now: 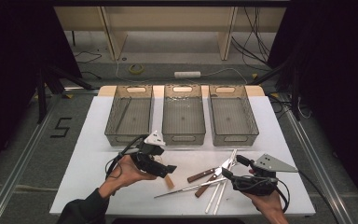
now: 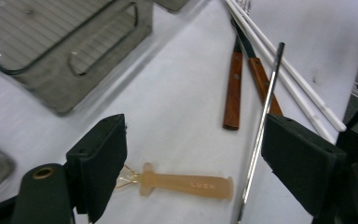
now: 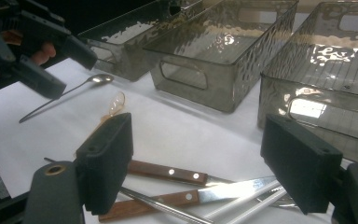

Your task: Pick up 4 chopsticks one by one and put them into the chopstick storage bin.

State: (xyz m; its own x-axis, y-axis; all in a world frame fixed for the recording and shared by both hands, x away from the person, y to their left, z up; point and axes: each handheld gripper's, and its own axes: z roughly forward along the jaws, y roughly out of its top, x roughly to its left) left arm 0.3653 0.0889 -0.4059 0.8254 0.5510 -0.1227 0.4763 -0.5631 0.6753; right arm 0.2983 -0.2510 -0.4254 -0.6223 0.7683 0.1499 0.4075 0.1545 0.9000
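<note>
Left gripper (image 1: pixel 168 169), jaws spread apart and empty, hovers over the peach plastic utensil (image 2: pixel 186 183), which lies flat on the white table (image 1: pixel 98 154) between the jaws. Just beside it rests a long metal spoon (image 2: pixel 261 130), then 2 wooden-handled knives (image 2: pixel 233 88) and white chopsticks (image 2: pixel 298 88). Right gripper (image 1: pixel 227 175), jaws likewise wide and empty, hangs above the knives. Behind stand 3 smoky bins (image 1: pixel 182 116).

Lighting: overhead light is brightening the white table (image 1: pixel 98 140) while the surroundings are staying dark. Glare is rippling on the grey bins (image 3: pixel 223 42). Focus: near jaws are blurring softly; high view is looking grainy.
</note>
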